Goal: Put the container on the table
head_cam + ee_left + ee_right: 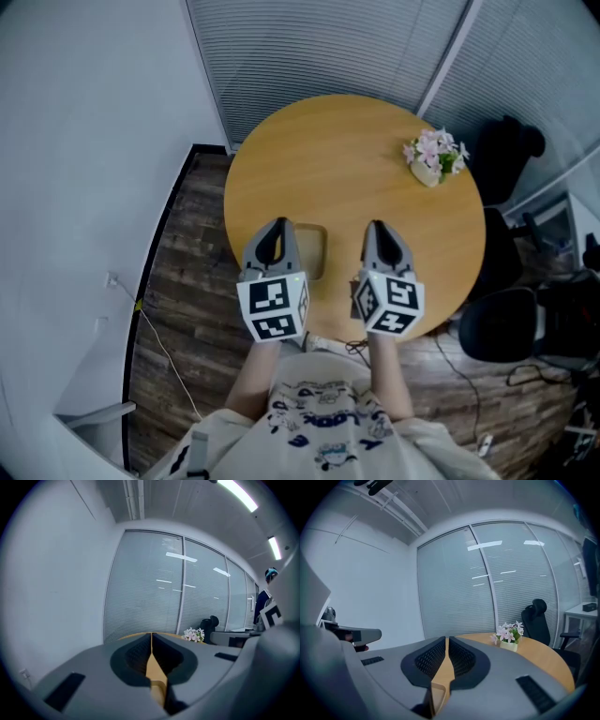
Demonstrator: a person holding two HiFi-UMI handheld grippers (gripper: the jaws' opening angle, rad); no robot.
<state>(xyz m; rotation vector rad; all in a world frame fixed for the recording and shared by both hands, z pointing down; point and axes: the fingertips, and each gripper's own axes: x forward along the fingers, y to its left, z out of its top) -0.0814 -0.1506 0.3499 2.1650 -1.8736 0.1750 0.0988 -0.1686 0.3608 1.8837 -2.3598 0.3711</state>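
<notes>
A shallow rectangular container [312, 251], nearly the same tan as the wood, lies on the round wooden table [347, 150] near its front edge. In the head view its left side runs under or against my left gripper [275, 227]. That gripper [151, 641] is shut, with only a thin tan slit between its pads. I cannot tell whether it touches the container. My right gripper [378, 228] hovers over the table a little to the container's right, apart from it. It [446, 644] is shut as well, with nothing between its jaws.
A small pot of pink flowers [433, 157] stands at the table's far right and shows ahead in both gripper views [193, 634] [508, 634]. Black office chairs [502, 323] and cables crowd the floor on the right. A white wall and blinds enclose the far side.
</notes>
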